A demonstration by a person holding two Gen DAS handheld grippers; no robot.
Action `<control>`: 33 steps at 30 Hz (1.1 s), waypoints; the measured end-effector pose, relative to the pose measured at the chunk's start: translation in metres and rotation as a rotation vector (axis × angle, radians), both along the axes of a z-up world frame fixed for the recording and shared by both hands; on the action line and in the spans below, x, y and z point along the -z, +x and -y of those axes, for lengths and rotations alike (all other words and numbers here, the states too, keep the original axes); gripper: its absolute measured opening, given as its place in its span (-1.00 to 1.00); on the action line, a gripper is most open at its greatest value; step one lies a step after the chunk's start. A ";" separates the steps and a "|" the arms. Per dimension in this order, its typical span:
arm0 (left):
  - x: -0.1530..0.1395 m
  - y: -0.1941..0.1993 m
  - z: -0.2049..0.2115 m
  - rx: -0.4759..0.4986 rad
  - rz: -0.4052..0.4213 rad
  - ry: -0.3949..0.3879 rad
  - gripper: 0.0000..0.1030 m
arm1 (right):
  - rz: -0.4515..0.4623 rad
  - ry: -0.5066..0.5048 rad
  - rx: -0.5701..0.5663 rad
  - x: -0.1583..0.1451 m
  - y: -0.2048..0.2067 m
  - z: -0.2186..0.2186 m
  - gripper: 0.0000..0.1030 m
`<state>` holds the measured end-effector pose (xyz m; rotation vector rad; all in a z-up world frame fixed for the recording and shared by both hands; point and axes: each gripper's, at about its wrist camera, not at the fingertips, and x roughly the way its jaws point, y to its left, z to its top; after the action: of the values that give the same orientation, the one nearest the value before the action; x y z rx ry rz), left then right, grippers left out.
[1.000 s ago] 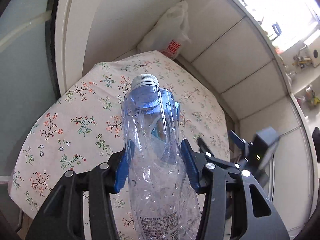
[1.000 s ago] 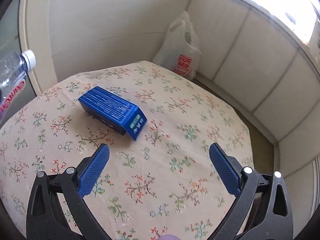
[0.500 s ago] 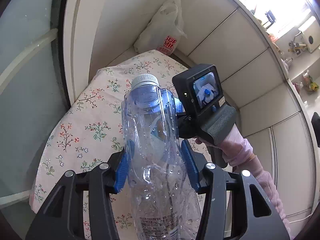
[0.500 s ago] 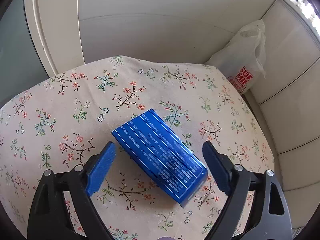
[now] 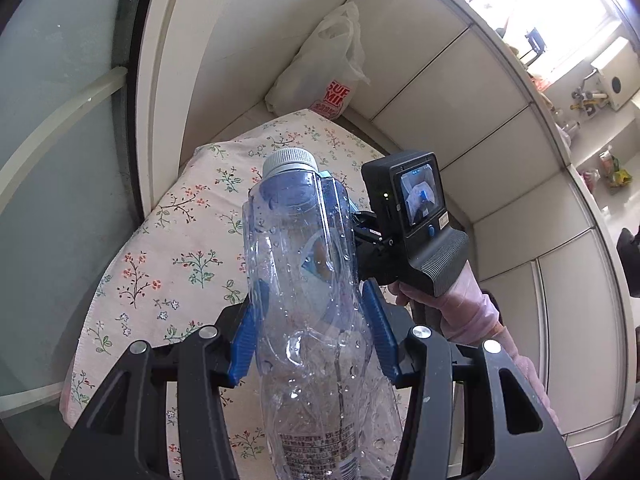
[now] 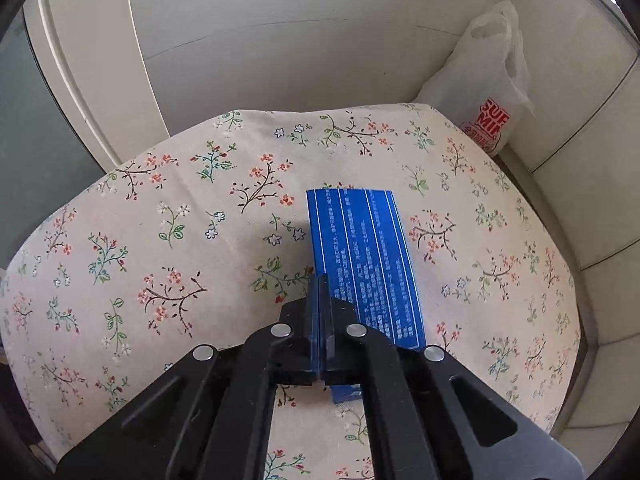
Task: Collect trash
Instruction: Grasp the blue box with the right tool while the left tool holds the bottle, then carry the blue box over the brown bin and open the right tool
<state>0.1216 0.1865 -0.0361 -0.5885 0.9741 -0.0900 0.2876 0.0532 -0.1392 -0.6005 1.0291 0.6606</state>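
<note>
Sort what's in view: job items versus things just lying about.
Job: clear plastic bottle, blue box, white plastic bag (probably for the trash).
Lying about: floral cloth, glass door, wall panels.

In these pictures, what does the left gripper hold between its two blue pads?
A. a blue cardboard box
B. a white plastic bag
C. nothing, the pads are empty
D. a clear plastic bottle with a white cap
D. In the left wrist view, the left gripper has both pads pressed on the sides of the clear plastic bottle, whose white cap points away from the camera.
</note>
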 end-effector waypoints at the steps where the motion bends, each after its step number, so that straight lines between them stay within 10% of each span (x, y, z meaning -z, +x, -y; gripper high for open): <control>1: 0.001 0.000 -0.001 0.000 0.002 0.000 -0.04 | -0.006 0.007 0.022 -0.001 0.001 0.005 -0.85; 4: 0.004 0.001 -0.003 -0.009 -0.004 -0.016 -0.04 | 0.068 0.000 0.071 -0.006 0.004 0.015 0.72; 15: 0.007 0.007 -0.003 0.002 -0.012 -0.048 -0.04 | 0.024 -0.071 0.068 0.017 0.040 -0.009 0.75; 18: 0.005 0.006 0.000 0.013 -0.003 -0.050 -0.04 | -0.037 -0.094 0.112 0.035 0.046 -0.007 0.02; 20: 0.004 0.006 0.001 0.015 0.001 -0.051 -0.04 | -0.068 -0.049 0.153 0.036 0.049 0.000 0.01; 33: 0.001 0.004 0.013 0.028 0.013 -0.067 -0.04 | 0.114 0.068 0.232 -0.051 0.022 0.044 0.02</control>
<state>0.1256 0.1730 -0.0373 -0.6355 0.9697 -0.1513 0.3094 0.0088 -0.0877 -0.4457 0.9483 0.4501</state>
